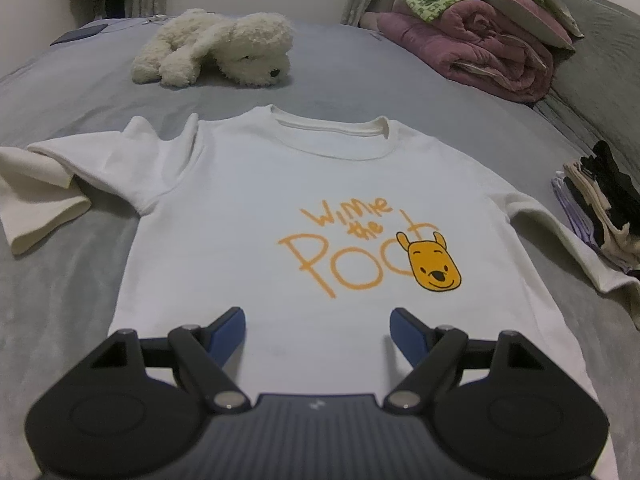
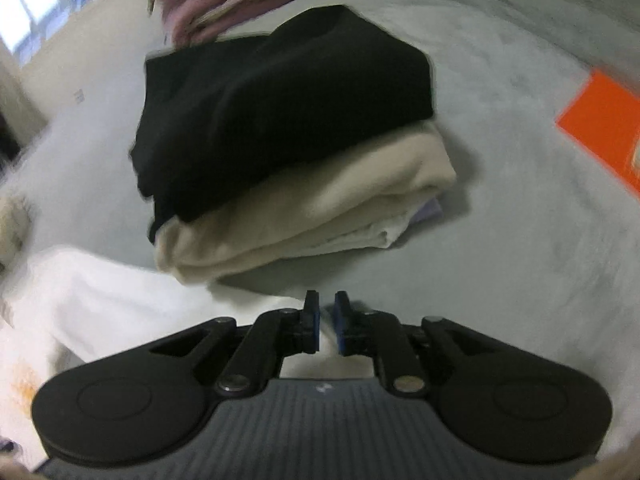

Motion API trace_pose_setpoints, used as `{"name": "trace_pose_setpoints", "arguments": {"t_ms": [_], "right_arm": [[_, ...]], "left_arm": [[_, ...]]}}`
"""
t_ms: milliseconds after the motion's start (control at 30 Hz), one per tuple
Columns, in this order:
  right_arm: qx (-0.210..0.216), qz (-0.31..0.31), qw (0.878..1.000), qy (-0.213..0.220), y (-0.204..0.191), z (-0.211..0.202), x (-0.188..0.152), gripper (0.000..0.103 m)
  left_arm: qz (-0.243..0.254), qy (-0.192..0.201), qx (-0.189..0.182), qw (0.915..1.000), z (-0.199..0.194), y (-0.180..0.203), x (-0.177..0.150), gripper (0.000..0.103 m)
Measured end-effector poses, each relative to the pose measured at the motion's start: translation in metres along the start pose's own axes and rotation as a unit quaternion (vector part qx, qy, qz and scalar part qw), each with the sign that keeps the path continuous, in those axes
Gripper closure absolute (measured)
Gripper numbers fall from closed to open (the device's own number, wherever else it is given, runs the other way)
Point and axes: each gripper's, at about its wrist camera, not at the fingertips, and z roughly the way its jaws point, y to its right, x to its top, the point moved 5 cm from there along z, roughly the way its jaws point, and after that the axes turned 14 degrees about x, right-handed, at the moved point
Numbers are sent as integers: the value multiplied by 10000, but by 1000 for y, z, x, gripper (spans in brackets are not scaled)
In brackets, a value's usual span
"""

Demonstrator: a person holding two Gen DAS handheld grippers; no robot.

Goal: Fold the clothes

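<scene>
Left black two-finger gripper (image 1: 318,318): blue pads (image 1: 228,330), silver pivot pins, ribbed grey body. Right black two-finger gripper (image 2: 327,322): same build, small white logo.

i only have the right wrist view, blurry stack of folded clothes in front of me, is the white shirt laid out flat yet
Observer: Yes, the white t-shirt lies face up on the grey bed, print showing.
Operator: sleeves out too
Observer: Its sleeve on the image left is rumpled and partly folded over.
Operator: what's the left gripper doing
Observer: The left gripper hovers over the shirt's lower part, jaws wide open, holding nothing.
Operator: anything past the collar
Observer: A white plush dog lies on the bed beyond the collar, apart from the shirt.
</scene>
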Motion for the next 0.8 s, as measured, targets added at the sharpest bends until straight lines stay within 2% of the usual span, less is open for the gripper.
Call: {"name": "trace_pose_setpoints", "arguments": {"t_ms": [100, 133, 167, 200, 233, 433, 600, 700, 733, 800], "right_arm": [[165, -106, 9997, 109, 4, -17, -1, 87], [192, -255, 9994, 128, 0, -24, -3, 83], [218, -410, 9988, 144, -3, -31, -5, 68], [235, -601, 9978, 144, -8, -36, -9, 61], [253, -792, 9964, 144, -14, -40, -14, 58], [82, -1839, 9829, -58, -38, -39, -41, 58], [-98, -2683, 9629, -255, -57, -33, -64, 58], [-235, -3190, 9467, -369, -68, -29, -78, 58], [-477, -3425, 9375, -393, -68, -22, -81, 59], [-1106, -3886, 9134, -503, -62, -6, -86, 73]], "left_arm": [[-28, -2, 0, 10000, 1, -1, 1, 22], [-24, -5, 4, 10000, 1, -2, 1, 22], [-15, -9, 7, 10000, 1, -1, 0, 22], [-3, -11, 11, 10000, 1, -1, 0, 22], [8, -13, 14, 10000, 1, -1, 0, 22], [43, -5, 6, 10000, -1, 2, -2, 22], [90, -7, 19, 10000, 0, 3, -4, 22], [94, -16, 22, 10000, 1, 3, -4, 22], [87, -17, 22, 10000, 1, 3, -4, 22], [67, -17, 9, 10000, 0, 3, -3, 22]]}}
